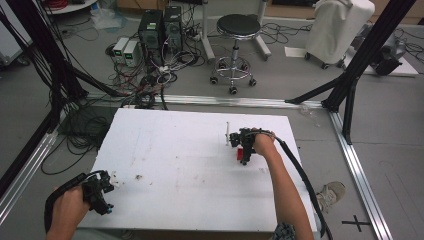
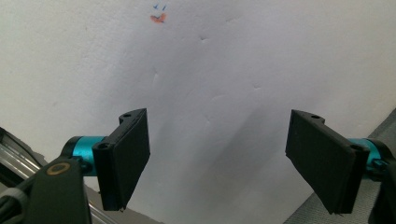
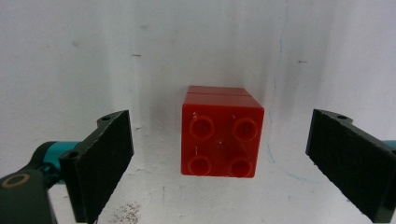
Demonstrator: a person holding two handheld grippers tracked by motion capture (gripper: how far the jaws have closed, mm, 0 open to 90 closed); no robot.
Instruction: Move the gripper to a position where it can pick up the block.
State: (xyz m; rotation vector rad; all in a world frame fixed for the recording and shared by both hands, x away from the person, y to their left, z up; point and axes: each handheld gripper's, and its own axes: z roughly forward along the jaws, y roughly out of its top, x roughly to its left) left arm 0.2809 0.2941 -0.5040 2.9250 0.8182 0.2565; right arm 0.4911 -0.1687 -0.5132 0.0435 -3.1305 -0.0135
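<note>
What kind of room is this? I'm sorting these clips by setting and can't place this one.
Probably a robotics or data-collection lab. Desktop computer towers sit on the floor amid tangled cables, a black metal frame surrounds the white table, and a rolling stool stands behind it.

The left claw (image 1: 102, 192), jaws spread wide, hangs over the counter's (image 1: 175, 150) near-left corner in the person's left hand (image 1: 67, 207), while the right claw (image 1: 243, 145), also gaping, hovers right of the counter's middle.
</note>
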